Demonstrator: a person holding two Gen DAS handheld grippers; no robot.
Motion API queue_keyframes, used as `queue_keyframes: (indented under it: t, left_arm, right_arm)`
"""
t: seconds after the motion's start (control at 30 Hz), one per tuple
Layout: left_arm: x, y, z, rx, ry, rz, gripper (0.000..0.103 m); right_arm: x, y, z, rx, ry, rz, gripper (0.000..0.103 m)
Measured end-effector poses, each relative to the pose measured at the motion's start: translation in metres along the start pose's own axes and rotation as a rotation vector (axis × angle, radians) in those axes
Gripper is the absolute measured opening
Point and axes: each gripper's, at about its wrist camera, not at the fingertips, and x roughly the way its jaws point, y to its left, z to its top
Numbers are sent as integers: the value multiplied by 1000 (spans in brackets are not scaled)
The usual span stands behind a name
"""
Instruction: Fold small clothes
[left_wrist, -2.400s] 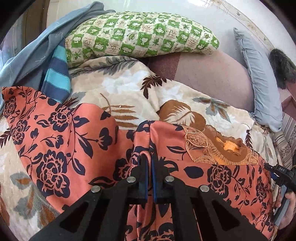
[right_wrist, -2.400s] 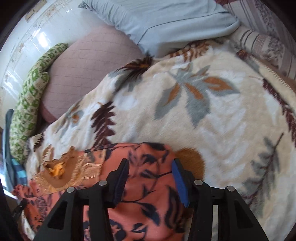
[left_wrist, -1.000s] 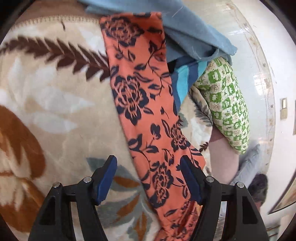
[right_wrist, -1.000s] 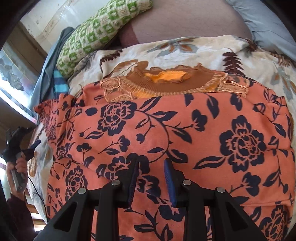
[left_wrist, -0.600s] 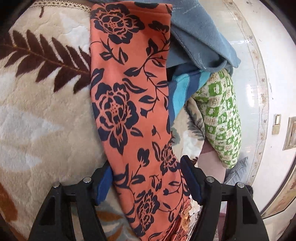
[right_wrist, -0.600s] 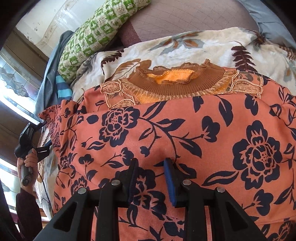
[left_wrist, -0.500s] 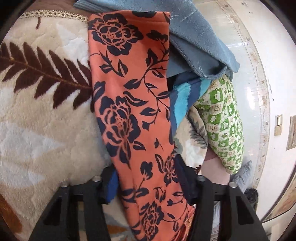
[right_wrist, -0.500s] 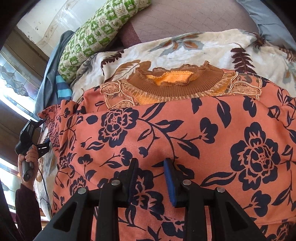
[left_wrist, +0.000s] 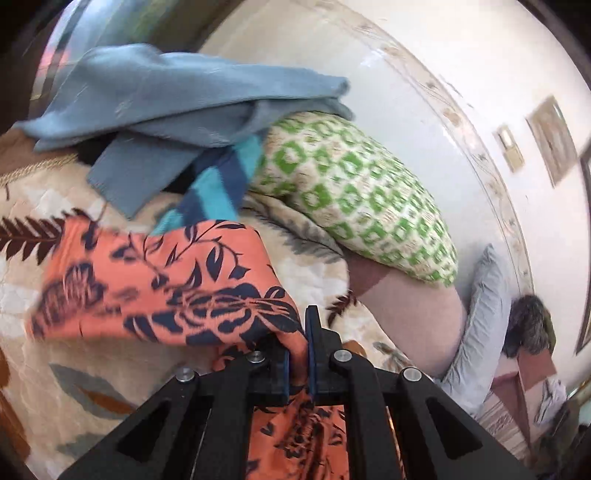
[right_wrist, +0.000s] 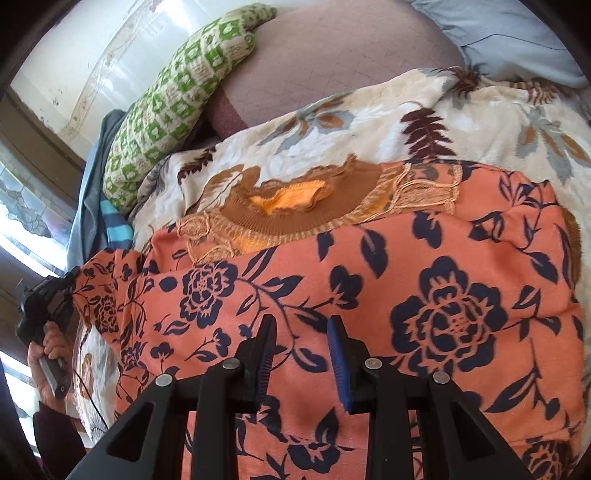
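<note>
L gripper (left_wrist: 297, 360) clamps the sleeve (left_wrist: 159, 284), which trails off to its left. R gripper (right_wrist: 301, 354), part open, holds nothing over the top (right_wrist: 406, 314); fold goes toward R.

Garment (right_wrist: 424, 295) orange, navy floral; pillow (left_wrist: 354, 199) green-cream check; blanket (right_wrist: 480, 122) cream, leaf-print.

The right claw (right_wrist: 301, 354) hangs over an orange top (right_wrist: 369, 295) with dark blue flowers, its two blue-padded fingers (right_wrist: 338, 354) parted with a gap between them and nothing clamped. The top lies spread on a cream blanket (right_wrist: 480, 122) with leaf prints, its brown knitted collar (right_wrist: 295, 210) facing away from the camera. At the left edge the left claw (right_wrist: 48, 302), held in a hand (right_wrist: 50, 347), touches the top's sleeve; a green checked pillow (right_wrist: 177, 99) lies beyond.
</note>
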Motion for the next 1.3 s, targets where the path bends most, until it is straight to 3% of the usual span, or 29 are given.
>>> queue_keyframes:
  t: [0.13, 0.23, 0.3, 0.33, 0.37, 0.43, 0.5, 0.63, 0.67, 0.7, 0.73, 0.8, 0.9, 0.97, 1.07, 1.13, 1.23, 1.3]
  left_arm:
    - [9, -109, -62, 291, 58, -71, 7]
    - [33, -192, -153, 618, 177, -90, 8]
    - [57, -229, -228, 838, 333, -118, 37]
    - [69, -241, -265, 937, 418, -105, 63]
    - [77, -247, -298, 1033, 481, -76, 72]
    - [84, -249, -345, 1219, 491, 11, 73]
    - [85, -242, -361, 1343, 469, 67, 74]
    - [82, -236, -327, 1280, 478, 86, 75]
    - [79, -234, -317, 1257, 474, 100, 80]
    - [80, -232, -307, 1242, 481, 115, 83]
    - [81, -229, -299, 1239, 494, 128, 85]
    - [87, -221, -287, 1208, 541, 139, 85]
    - [89, -199, -259, 1000, 743, -6, 85]
    - [89, -184, -247, 891, 820, -75, 85]
    - [88, -158, -228, 756, 853, -57, 85]
    - [82, -146, -212, 659, 866, -109, 85]
    - [66, -136, -195, 633, 823, -131, 85]
    - [66, -125, -189, 639, 807, -89, 86]
  right_arm:
    - [-28, -35, 16, 113, -83, 3, 32]
    - [-48, -61, 22, 176, -152, -22, 32]
    - [-62, -76, 27, 194, -201, -71, 32]
    - [-68, -84, 29, 210, -220, -87, 32]
    - [-75, -93, 31, 234, -237, -90, 32]
    - [-87, -110, 35, 277, -270, -90, 32]
    - [-96, -120, 38, 290, -299, -106, 32]
    - [-96, -124, 46, 265, -281, -92, 37]
    - [-93, -121, 47, 245, -266, -85, 39]
    - [-90, -116, 48, 217, -248, -80, 43]
    - [-86, -111, 45, 186, -233, -78, 56]
    - [-79, -94, 44, 106, -200, -84, 58]
    - [-66, -72, 38, 1, -165, -130, 58]
    - [-57, -61, 35, -39, -145, -147, 58]
    - [-48, -49, 32, -66, -126, -140, 58]
    - [-46, -35, 32, -102, -124, -122, 58]
    - [-46, -2, 31, -196, -129, -40, 58]
    - [-47, 28, 26, -291, -137, 12, 58]
